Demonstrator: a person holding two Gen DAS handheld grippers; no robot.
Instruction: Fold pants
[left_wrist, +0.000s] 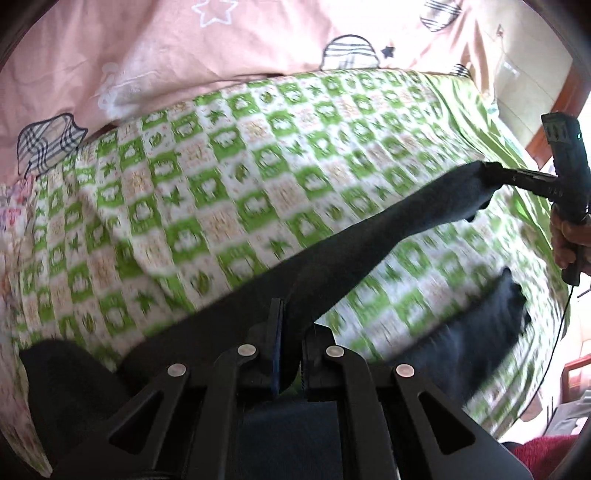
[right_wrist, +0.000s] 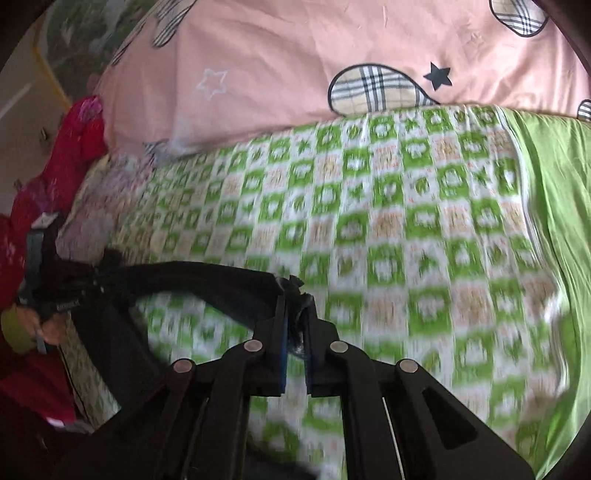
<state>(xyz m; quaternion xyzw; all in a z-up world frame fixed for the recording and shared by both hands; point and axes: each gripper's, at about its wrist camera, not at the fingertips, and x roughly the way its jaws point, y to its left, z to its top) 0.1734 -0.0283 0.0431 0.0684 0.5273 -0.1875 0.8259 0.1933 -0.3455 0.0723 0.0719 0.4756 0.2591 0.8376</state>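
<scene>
Dark pants (left_wrist: 373, 243) hang stretched in the air above a green-and-white checked blanket (left_wrist: 221, 192). My left gripper (left_wrist: 293, 332) is shut on one end of the raised edge, with cloth pinched between its pads. That edge runs up and to the right, where my right gripper (left_wrist: 495, 173) is clamped on the other end. In the right wrist view the right gripper (right_wrist: 296, 317) is shut on a bunch of dark cloth, and the pants (right_wrist: 192, 277) span left toward the left gripper (right_wrist: 96, 273). More of the pants (left_wrist: 480, 332) drape down below the raised edge.
A pink quilt (left_wrist: 258, 40) with plaid shapes and stars lies along the far side of the bed. A plain green sheet (right_wrist: 554, 206) borders the blanket on the right. Red cloth (right_wrist: 85, 129) is piled at the left. A hand (left_wrist: 565, 240) grips the right tool.
</scene>
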